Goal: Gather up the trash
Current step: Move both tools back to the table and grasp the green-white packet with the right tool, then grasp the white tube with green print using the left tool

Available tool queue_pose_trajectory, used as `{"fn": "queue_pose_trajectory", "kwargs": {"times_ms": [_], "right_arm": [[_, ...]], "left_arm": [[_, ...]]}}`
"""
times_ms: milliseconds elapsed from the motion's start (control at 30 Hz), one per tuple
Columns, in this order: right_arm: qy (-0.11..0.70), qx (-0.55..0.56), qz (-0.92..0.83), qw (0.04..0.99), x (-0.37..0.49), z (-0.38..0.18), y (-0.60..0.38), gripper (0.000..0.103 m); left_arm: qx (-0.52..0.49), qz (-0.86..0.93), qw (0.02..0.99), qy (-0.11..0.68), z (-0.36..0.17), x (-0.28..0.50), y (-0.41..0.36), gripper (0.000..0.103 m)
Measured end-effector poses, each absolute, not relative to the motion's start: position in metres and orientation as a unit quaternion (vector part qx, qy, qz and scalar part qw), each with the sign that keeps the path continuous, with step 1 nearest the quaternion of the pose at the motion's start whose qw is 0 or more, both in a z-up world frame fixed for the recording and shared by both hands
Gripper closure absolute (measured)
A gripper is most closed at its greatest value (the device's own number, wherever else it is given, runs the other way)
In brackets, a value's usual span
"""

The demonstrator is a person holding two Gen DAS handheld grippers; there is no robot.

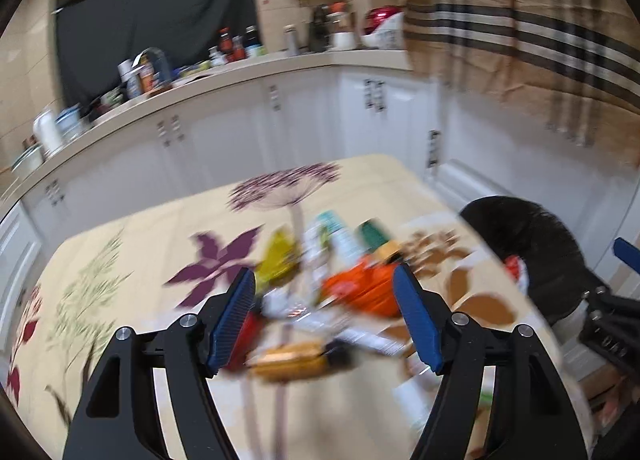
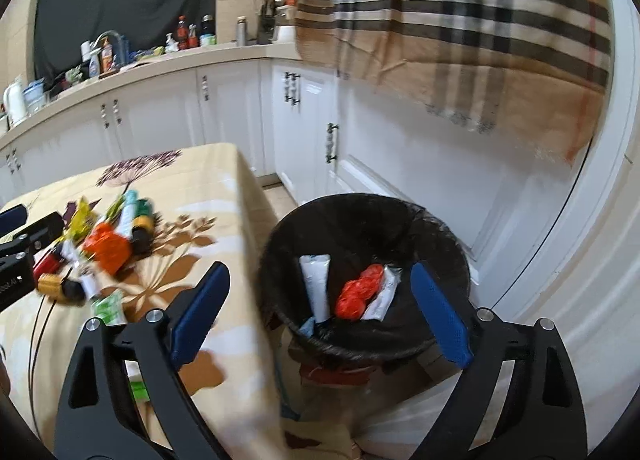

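Observation:
A pile of trash lies on the floral tablecloth (image 1: 160,228): an orange wrapper (image 1: 360,292), a yellow packet (image 1: 278,256), a gold tube (image 1: 288,360), a red item (image 1: 250,336), white tubes. My left gripper (image 1: 324,292) is open and empty, just above the pile, which is blurred. My right gripper (image 2: 320,292) is open and empty above the black-lined bin (image 2: 360,220). The bin holds a white tube (image 2: 316,284), a red-orange wrapper (image 2: 358,292) and a white packet (image 2: 384,292). The pile also shows in the right wrist view (image 2: 108,248), with a green packet (image 2: 108,306) near it.
The bin (image 1: 532,252) stands beside the table's right edge. White kitchen cabinets (image 2: 232,112) run behind, with a cluttered counter (image 1: 224,60). A plaid cloth (image 2: 460,40) hangs at the right. The left gripper body (image 2: 20,256) shows at the table's left.

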State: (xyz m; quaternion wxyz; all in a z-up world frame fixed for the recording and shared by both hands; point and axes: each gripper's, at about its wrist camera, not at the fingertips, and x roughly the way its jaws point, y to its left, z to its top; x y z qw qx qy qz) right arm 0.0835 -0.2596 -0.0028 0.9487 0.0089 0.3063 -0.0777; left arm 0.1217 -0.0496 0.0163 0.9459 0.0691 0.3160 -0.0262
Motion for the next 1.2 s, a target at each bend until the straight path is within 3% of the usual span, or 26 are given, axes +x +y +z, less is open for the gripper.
{"fn": "queue_pose_trajectory", "kwargs": {"times_ms": [433, 600, 767, 933, 1000, 1033, 1067, 1200], "right_arm": [[0.338, -0.034, 0.018, 0.941, 0.068, -0.017, -0.184, 0.013], [0.346, -0.048, 0.044, 0.936, 0.072, -0.020, -0.164, 0.018], [0.371, -0.060, 0.054, 0.925, 0.081, -0.026, -0.154, 0.035], [0.397, -0.055, 0.059, 0.914, 0.087, -0.036, -0.155, 0.035], [0.404, -0.055, 0.066, 0.911, 0.088, -0.038, -0.154, 0.047], [0.409, -0.055, 0.068, 0.908, 0.089, -0.040, -0.154, 0.062], [0.413, -0.053, 0.071, 0.906, 0.089, -0.042, -0.153, 0.070], [0.408, -0.046, 0.073, 0.909, 0.087, -0.040, -0.154, 0.074]], "left_arm": [[0.048, 0.074, 0.936, 0.342, -0.004, 0.073, 0.047, 0.030], [0.034, 0.100, 0.930, 0.353, -0.011, 0.067, 0.076, 0.030], [0.023, 0.118, 0.926, 0.358, -0.016, 0.063, 0.096, 0.030], [0.016, 0.126, 0.924, 0.359, -0.018, 0.060, 0.106, 0.030], [0.012, 0.125, 0.924, 0.361, -0.018, 0.060, 0.107, 0.030], [0.011, 0.123, 0.924, 0.361, -0.019, 0.060, 0.106, 0.030], [0.011, 0.122, 0.924, 0.361, -0.019, 0.061, 0.106, 0.030], [0.012, 0.111, 0.926, 0.361, -0.019, 0.060, 0.098, 0.030]]}}
